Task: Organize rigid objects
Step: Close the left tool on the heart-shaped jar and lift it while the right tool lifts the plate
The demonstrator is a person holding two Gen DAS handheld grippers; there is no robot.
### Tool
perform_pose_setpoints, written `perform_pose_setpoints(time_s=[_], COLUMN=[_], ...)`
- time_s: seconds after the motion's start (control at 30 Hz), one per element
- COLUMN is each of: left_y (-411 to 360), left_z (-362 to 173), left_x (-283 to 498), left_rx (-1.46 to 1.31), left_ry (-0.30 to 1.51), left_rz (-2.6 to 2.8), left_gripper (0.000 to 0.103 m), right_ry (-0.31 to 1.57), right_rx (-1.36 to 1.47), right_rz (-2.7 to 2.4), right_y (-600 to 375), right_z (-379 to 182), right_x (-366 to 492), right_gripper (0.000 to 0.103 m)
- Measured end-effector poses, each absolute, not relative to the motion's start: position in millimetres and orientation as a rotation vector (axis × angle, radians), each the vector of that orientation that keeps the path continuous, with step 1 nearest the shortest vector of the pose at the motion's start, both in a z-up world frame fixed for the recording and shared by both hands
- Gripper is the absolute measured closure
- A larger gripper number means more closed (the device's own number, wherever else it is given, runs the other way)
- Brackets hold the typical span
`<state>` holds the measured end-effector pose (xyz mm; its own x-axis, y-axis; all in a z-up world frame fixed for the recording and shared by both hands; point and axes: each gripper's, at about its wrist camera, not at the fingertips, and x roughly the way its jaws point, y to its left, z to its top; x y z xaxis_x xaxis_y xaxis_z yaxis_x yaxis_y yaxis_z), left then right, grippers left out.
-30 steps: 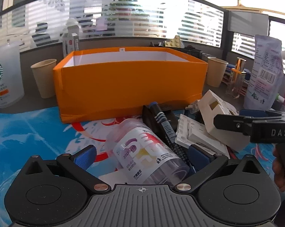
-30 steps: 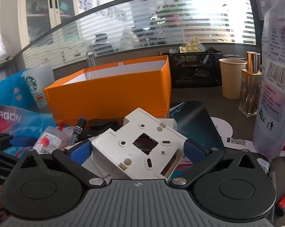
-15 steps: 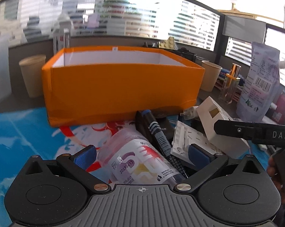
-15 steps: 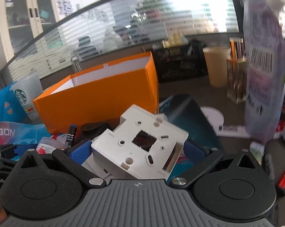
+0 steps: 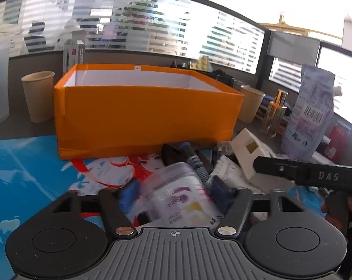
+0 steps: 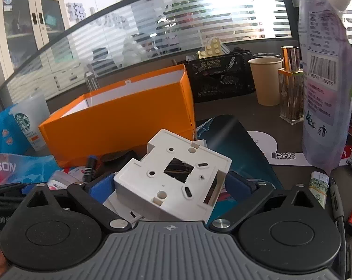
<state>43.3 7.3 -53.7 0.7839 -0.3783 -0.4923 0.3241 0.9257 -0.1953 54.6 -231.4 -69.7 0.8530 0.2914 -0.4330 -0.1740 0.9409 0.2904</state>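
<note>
A: What is each hand-held gripper doing?

B: The left hand-held gripper (image 5: 174,192) has just been closing; its blue pads now pinch one clear bottle (image 5: 179,198) lying on the bench (image 5: 17,135). The right hand-held gripper (image 6: 169,183) has also been closing, pads touching one white switch box (image 6: 173,177).

A: And ahead of them?

B: One orange box (image 5: 148,114), open-topped, straight ahead. Two paper cups (image 5: 38,95) flank it; one black marker (image 5: 194,159) lies just beyond the bottle.

Orange box (image 5: 148,119) stands open-topped; cups (image 5: 38,95), pouch (image 6: 323,81) and perhaps clutter (image 6: 110,158) crowd its flanks.
</note>
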Motion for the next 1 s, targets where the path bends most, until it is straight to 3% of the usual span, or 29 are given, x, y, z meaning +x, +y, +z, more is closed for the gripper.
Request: perform_pose_setpoints(time_s=[0.63,0.73,0.87,1.0], left_y=[7.5,6.3,8.6,10.5], left_z=[-52.0,-55.9,-68.9,-65.2], left_x=[31.4,34.6,42.3,38.9], left_rx=[-0.107,-0.117,-0.175,-0.182], left_ry=[0.595,0.626,0.703,0.671], left_rz=[-0.366,-0.375,-0.387,-0.389], left_gripper=[0.039,0.034,0.019,0.033], right_ry=[0.396,0.399,0.397,0.396], right_rx=[0.187,0.187,0.199,0.205], right_rz=[0.259,0.263,0.264,0.259], right_y=[-231.6,-232.6,-234.1,-236.3], right_z=[-60.2,-61.2,-61.9,-62.9], right_x=[29.9,30.2,29.1,27.7], right_gripper=[0.009,0.009,0.009,0.009])
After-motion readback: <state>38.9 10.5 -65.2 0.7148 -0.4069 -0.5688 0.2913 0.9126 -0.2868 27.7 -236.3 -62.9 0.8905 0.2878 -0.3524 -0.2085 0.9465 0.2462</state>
